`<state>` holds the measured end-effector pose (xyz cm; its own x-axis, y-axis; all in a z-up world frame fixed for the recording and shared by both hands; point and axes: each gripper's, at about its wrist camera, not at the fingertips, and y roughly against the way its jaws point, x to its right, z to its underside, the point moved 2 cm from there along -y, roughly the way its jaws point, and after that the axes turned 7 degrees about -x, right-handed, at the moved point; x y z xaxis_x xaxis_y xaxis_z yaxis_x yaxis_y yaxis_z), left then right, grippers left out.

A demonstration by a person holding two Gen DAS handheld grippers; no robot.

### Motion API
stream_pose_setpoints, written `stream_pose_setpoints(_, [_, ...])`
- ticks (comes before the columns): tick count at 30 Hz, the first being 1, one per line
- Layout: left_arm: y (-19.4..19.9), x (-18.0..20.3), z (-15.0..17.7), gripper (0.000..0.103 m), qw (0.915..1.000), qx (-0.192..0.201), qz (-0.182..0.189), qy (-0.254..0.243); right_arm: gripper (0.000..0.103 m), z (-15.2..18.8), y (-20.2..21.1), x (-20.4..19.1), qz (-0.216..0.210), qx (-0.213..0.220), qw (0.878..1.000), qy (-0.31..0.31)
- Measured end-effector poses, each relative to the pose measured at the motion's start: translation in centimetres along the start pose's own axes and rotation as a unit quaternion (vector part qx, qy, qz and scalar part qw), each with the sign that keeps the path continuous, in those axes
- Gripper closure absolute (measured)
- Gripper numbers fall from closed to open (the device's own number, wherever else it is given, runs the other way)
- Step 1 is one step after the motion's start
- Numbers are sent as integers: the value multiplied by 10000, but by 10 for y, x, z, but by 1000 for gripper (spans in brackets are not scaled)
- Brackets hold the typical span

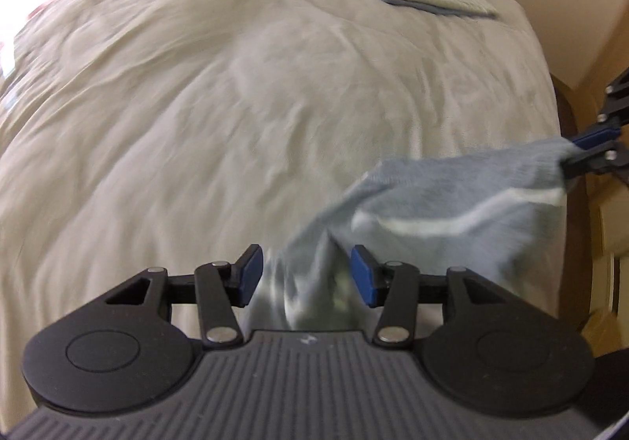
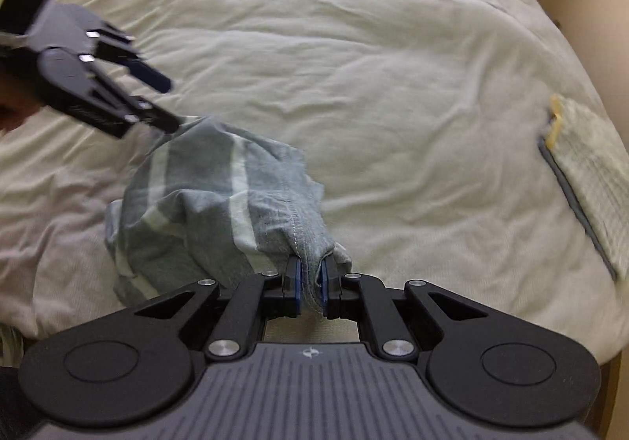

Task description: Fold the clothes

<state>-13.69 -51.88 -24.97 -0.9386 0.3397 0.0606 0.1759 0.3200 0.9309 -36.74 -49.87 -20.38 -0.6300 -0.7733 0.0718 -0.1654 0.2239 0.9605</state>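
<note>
Grey striped garment [image 2: 220,200] hangs bunched above the rumpled beige bed [image 2: 373,59], stretched between the two tools. The right hand-held gripper [image 2: 310,285] has its blue pads [image 2: 297,285] pinched tight on a hemmed edge, while the left hand-held gripper [image 1: 306,275] stands parted, cloth lying loosely between its fingers. A folded, pale cloth [image 2: 589,173] lies near the bed's far edge.

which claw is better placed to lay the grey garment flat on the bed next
Probably the right claw: it is shut on the grey garment's edge and carries it above the bed. The left claw stands open, cloth loose between its pads, so it would have to regrip first.
</note>
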Motion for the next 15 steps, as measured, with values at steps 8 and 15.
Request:
stream_pose_setpoints(8, [-78, -9, -41, 60, 9882, -744, 897, -992, 94, 13, -13, 8, 20, -129, 9995, -293])
stream_pose_setpoints(15, [-57, -11, -47, 102, 9898, -699, 944, -800, 94, 4, -19, 28, -144, -90, 9995, -284])
